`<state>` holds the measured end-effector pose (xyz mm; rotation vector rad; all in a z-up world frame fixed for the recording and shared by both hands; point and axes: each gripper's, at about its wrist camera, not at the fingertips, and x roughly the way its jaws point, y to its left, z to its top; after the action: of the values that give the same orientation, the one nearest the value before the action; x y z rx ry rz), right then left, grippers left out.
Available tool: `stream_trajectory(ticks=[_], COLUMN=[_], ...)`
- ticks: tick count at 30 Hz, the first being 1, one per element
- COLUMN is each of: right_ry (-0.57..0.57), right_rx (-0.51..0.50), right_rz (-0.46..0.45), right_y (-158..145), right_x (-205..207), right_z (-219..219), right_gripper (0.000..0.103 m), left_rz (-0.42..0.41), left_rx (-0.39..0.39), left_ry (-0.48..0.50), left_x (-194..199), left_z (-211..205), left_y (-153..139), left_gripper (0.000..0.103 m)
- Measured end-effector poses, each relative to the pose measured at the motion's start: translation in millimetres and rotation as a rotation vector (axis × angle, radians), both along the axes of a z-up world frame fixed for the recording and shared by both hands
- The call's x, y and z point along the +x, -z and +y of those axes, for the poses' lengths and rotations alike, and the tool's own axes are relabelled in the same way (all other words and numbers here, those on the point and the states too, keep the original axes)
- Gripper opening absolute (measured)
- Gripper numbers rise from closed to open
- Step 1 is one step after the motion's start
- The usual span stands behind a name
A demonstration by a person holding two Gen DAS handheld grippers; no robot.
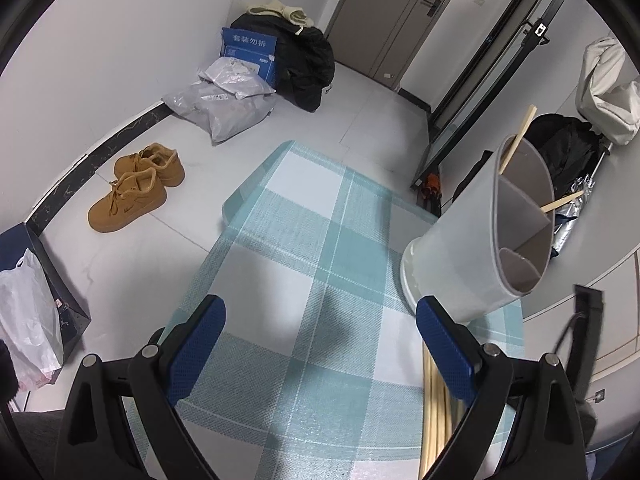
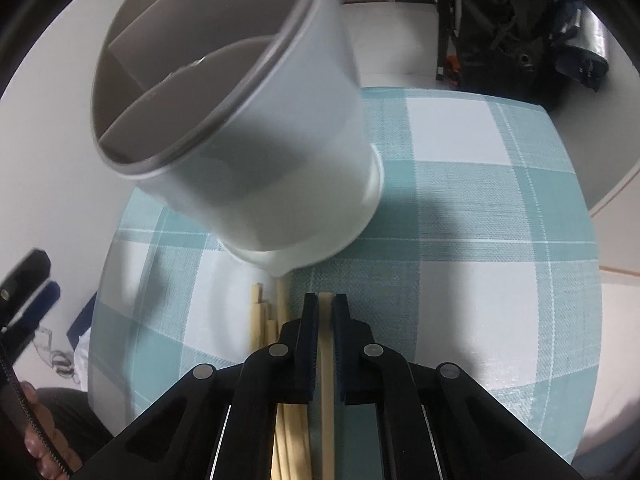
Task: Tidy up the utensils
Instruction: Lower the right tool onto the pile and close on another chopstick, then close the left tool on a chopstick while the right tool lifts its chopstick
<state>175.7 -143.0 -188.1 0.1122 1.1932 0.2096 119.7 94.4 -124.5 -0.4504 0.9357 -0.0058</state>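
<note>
A pale grey utensil holder [image 1: 472, 248] with inner dividers stands on the teal-checked tablecloth [image 1: 320, 220]; two wooden chopsticks [image 1: 516, 140] lean in it. Several more chopsticks [image 1: 434, 412] lie on the cloth beside its base, under my left gripper's right finger. My left gripper [image 1: 320, 312] hangs open over bare cloth with nothing between its blue pads. In the right wrist view the holder [image 2: 248, 120] looms close ahead. My right gripper [image 2: 326, 300] is shut on a single chopstick [image 2: 327, 360], just right of the loose chopsticks [image 2: 268, 320].
The table's far edge drops to a tiled floor with tan shoes [image 1: 136, 188], grey parcel bags [image 1: 224, 108], a blue box [image 1: 250, 52] and a black bag [image 1: 308, 64]. Dark bags [image 2: 516, 32] sit beyond the table. A hand [image 2: 36, 440] shows at the lower left.
</note>
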Motion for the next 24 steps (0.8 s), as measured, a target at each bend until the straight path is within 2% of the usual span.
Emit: stream_trajectory(ticks=[5,12,15,19,24], right_ry=[0.064,0.101,0.120,0.152,0.134], right_rx=[0.077,0.234,0.296,0.462,0.526], right_rz=[-0.041,-0.159,-0.182,-0.232,-0.318], right_y=[-14,-44,-52,-63,-68], right_x=[-5,-25,-37,-51,-63], right_z=[-27,-60,-72,-95,-105], right_gripper=[0.006,0.006,0.006,0.006,0.006], left_rz=[0.029,0.136,0.143,0.152,0.160], left_rx=[0.001,-0.029,0.019,0.089,0.180], left_ry=[0.047,0.255,0.291,0.329,0.370], left_x=[-2,-5,-13,-21,-32], left_z=[-12,-58,-71,-84,-100], left_y=[7,32,33,37,41], left_gripper=[0.093,0.093,0.093,0.093,0.093])
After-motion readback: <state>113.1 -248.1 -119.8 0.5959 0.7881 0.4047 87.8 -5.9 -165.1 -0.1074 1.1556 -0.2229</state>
